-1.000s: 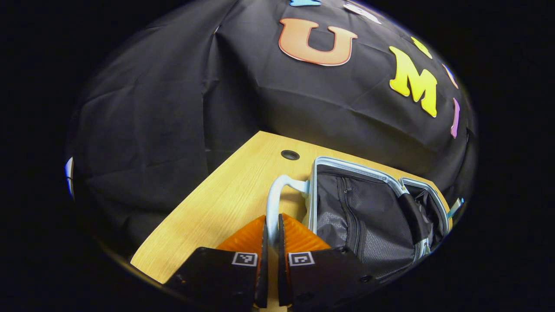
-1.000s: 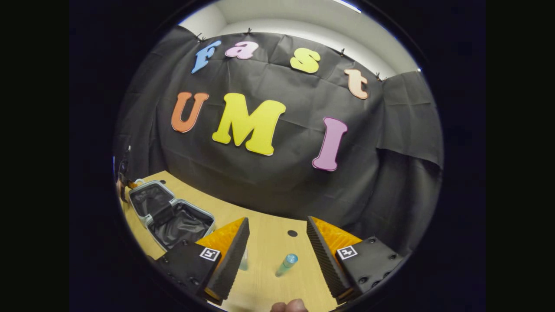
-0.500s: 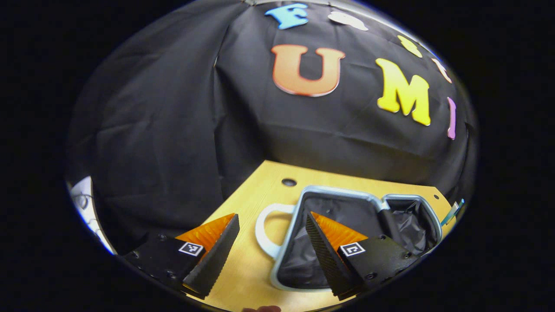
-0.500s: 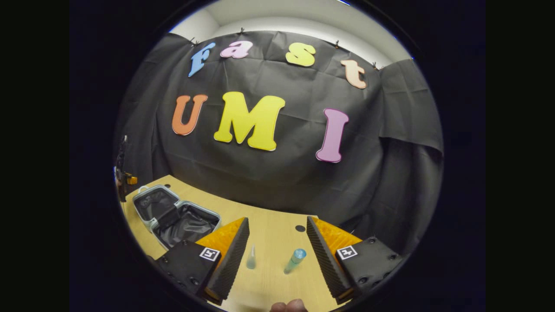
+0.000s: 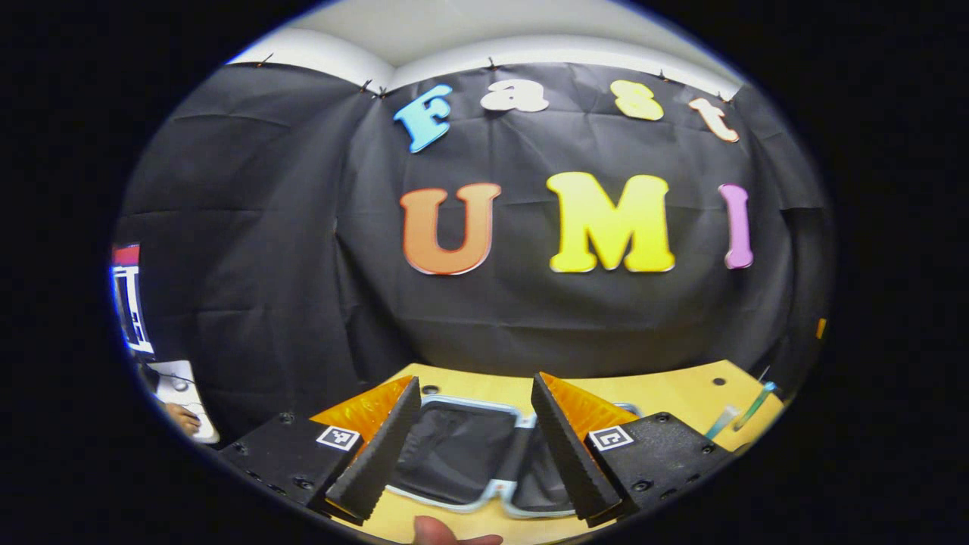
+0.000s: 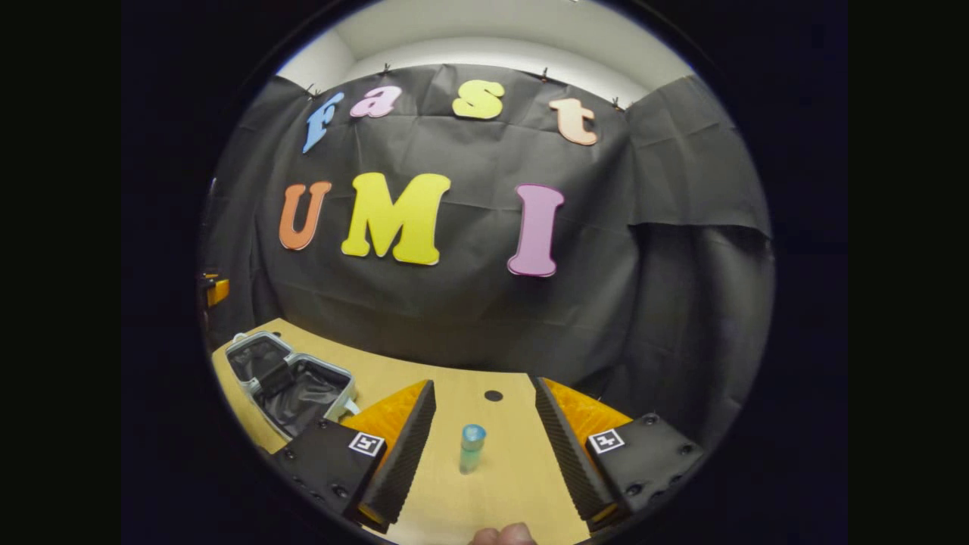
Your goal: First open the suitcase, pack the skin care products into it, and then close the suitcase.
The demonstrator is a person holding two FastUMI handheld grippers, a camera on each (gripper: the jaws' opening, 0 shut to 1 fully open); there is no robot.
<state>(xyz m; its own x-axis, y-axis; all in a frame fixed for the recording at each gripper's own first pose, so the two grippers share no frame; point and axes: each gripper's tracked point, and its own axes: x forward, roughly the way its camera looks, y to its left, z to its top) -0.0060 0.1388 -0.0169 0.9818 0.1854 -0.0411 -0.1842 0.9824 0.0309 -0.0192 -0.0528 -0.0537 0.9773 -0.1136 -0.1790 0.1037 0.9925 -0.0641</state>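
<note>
While open, one suitcase, one bottle

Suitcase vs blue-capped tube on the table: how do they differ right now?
The suitcase lies flat and open, dark lining bared, at the table's left end; the blue-capped tube stands upright and capped. The suitcase sits off to the side of the right tool; the tube stands between its open fingers, untouched. The tube is far smaller. Both rest on the table, neither gripped.
</note>
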